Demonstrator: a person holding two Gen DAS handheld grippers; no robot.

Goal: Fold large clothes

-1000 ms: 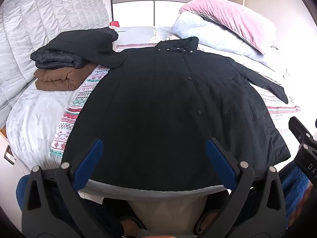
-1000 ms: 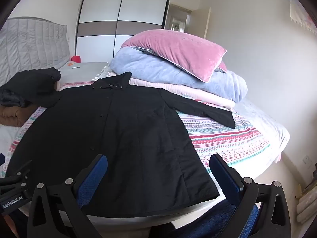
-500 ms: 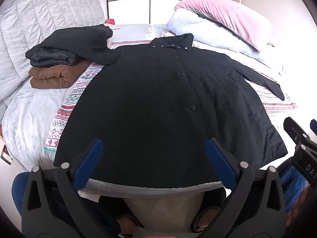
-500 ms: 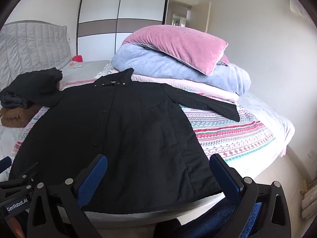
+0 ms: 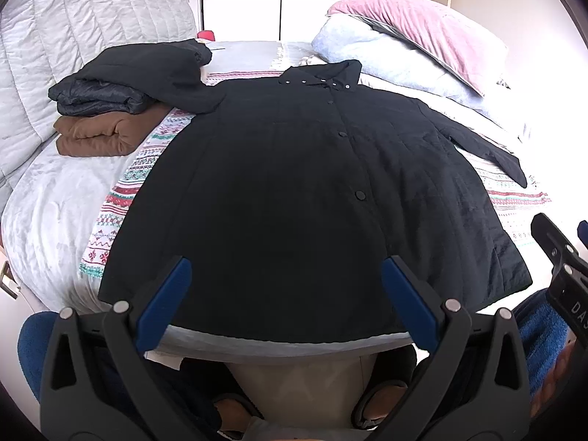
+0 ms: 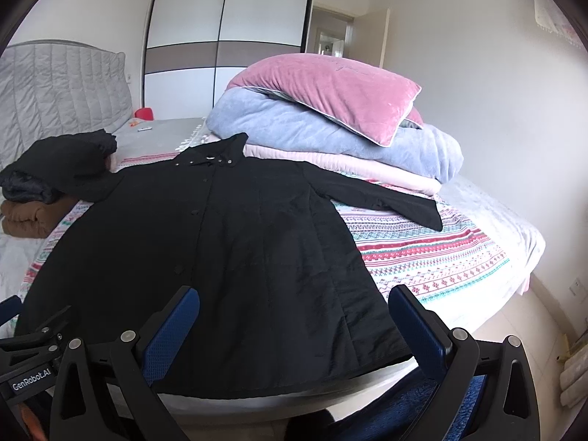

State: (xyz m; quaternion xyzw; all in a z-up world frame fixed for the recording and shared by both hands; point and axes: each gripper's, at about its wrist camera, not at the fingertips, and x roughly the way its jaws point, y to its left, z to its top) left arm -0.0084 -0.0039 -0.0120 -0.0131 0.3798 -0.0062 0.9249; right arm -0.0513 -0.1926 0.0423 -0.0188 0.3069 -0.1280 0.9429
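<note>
A long black buttoned coat (image 5: 294, 191) (image 6: 228, 242) lies spread flat and face up on the bed, collar far, hem at the near edge. Its right sleeve (image 6: 386, 198) stretches out over the patterned blanket; its left sleeve (image 5: 191, 92) drapes up over a pile of folded clothes. My left gripper (image 5: 284, 283) hangs open just above the hem, nothing between its blue-padded fingers. My right gripper (image 6: 294, 316) is open too, above the hem's right part. Each gripper shows at the edge of the other's view.
Folded dark and brown garments (image 5: 99, 121) are stacked at the left of the bed. A pink pillow (image 6: 330, 92) on folded blue and pink bedding (image 6: 330, 136) fills the far right. A striped patterned blanket (image 6: 433, 250) lies under the coat. The person's legs and slippers show below the bed edge.
Both grippers have shifted slightly over the hem, so the view has tilted a little. The coat lies as before and both grippers stay open.
</note>
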